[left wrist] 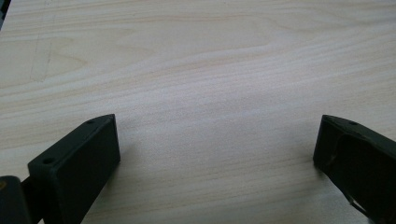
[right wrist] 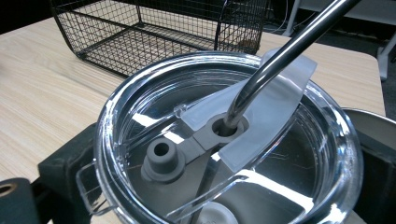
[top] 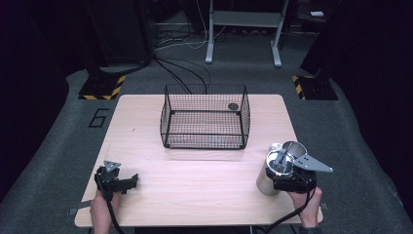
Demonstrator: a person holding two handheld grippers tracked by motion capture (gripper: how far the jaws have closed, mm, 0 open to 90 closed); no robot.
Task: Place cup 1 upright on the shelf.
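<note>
Dark carpet and black drapes surround a pale wooden worktop (top: 195,185), with a wire basket (top: 205,117) standing at its far centre. A small dark disc (top: 233,106) lies in the basket's far right corner; what it is cannot be made out.

Right hand-held gripper (top: 287,170): at the near right of the worktop, clamped around a steel tumbler (top: 267,181) just under its clear lid (right wrist: 224,154). A metal straw (right wrist: 280,56) passes through the lid's grey seal and leans away toward the basket. The tumbler appears upright, at or just above the surface; contact with the worktop cannot be confirmed.

Left hand-held gripper (top: 127,182): near left of the worktop, jaws spread wide, holding nothing, pointing over bare wood.

Judgement: the work in hand looks like carrying the tumbler to the basket. To do it well, keep the tumbler upright so the straw does not swing, lift high enough for the base to pass over the near rim, and lower it onto open mesh away from the disc. The straw's lean toward the basket calls for care at the wire edge. The left one could steady the basket if it shifts.

Not determinable: the tumbler's contents, the straw's upper end, which is cut off in the right gripper view, and the tumbler's lower body, largely hidden behind the gripper in the high view.
</note>
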